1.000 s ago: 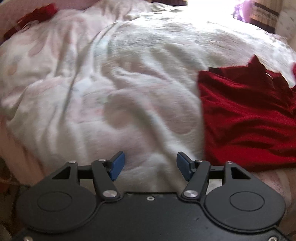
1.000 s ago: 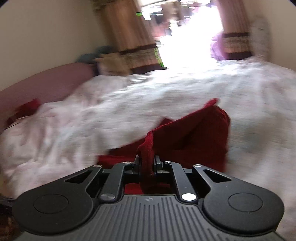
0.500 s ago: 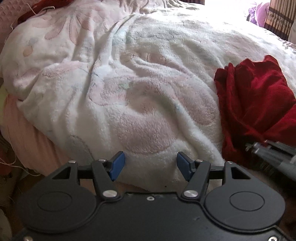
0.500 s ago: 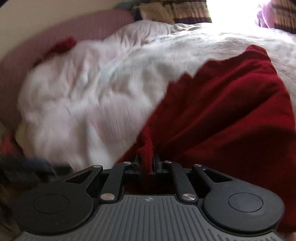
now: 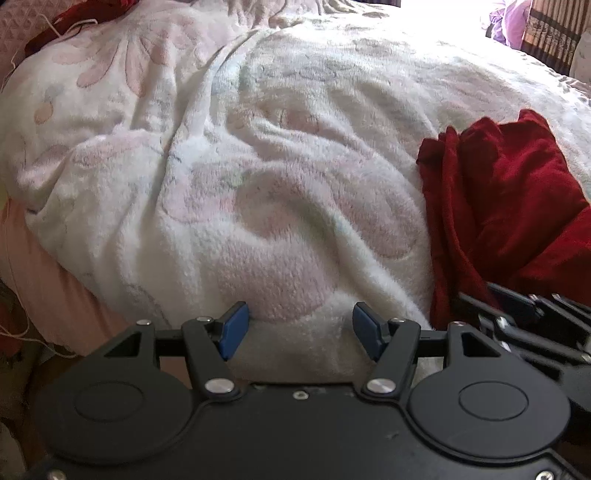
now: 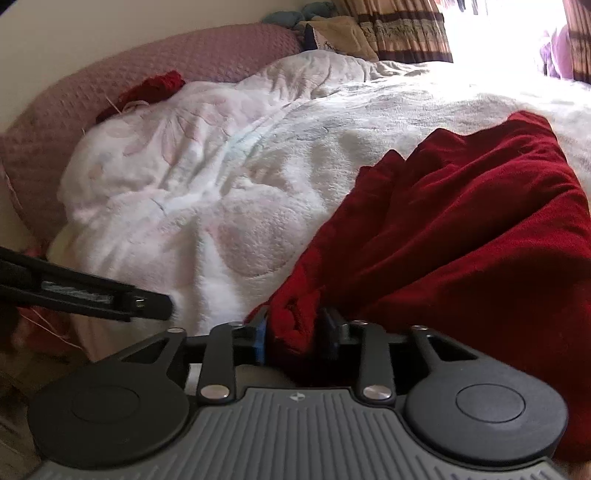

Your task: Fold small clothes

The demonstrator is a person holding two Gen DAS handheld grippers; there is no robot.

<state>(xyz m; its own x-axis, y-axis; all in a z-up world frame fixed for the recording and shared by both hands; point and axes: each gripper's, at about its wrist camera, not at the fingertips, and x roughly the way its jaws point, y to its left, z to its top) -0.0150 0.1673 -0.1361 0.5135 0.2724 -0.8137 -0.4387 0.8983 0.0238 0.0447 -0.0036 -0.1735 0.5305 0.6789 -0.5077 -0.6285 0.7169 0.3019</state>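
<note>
garment: dark red cloth point(image 6: 461, 229), bunched and creased, lying on the blanket at the near edge of the bed; fills 3 to 5 o'clock of the right wrist view, sits at 3 o'clock in the left wrist view point(image 5: 509, 206)
garment edge: a rolled hem fold sits between the right gripper's blue pads at 6 o'clock of its own view
right gripper: point(image 6: 295, 338) jaws nearly closed, pinching that hem fold; cloth bulges up between the fingers
left gripper: point(image 5: 300, 328) jaws spread wide, nothing between the blue pads point(image 5: 233, 326); only blanket under the gap, contact with it cannot be told
grippers relative: left one lies just beside the garment's left edge; right gripper's black linkage point(image 5: 532, 325) shows at 4 o'clock of the left view, left gripper's finger point(image 6: 85, 291) at 9 o'clock of the right view
blanket: white fleece with pale pink flower print point(image 5: 258, 184), rumpled, covers most of the bed
second red item: small red fabric lump point(image 6: 147, 90) at 10 o'clock, well apart from the garment, at the blanket's far edge against the pink quilted bolster point(image 6: 166, 62)
background: striped brown curtain point(image 6: 406, 29) at 12 o'clock, washed-out bright window beside it
</note>
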